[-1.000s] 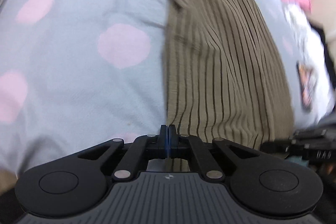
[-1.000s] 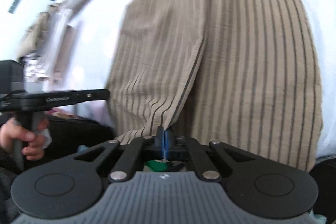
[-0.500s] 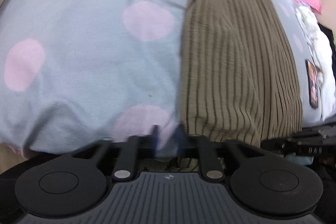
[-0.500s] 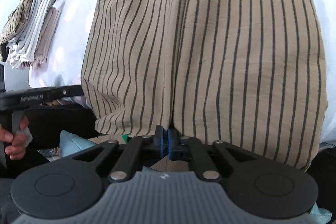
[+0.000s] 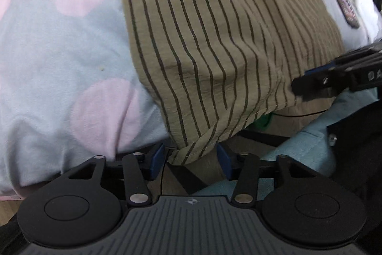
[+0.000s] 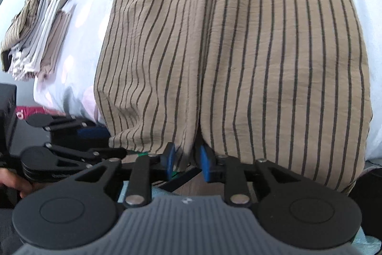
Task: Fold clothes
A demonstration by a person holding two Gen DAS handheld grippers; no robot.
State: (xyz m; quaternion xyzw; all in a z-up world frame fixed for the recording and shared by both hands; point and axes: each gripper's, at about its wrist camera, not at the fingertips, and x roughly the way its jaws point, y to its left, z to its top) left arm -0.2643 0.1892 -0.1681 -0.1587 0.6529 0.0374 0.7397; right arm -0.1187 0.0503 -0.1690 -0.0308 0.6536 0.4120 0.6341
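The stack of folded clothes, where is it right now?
In the right wrist view the stack of folded clothes sits at the far left on the bedspread, apart from the striped garment spread across the middle.

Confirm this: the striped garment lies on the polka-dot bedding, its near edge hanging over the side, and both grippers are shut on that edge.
Not quite. Both grippers are open, not shut: the left wrist view shows the left gripper with its jaws spread around a hanging corner, and the right wrist view shows the right gripper likewise parted. The striped garment does lie on the bedding, its near edge overhanging.
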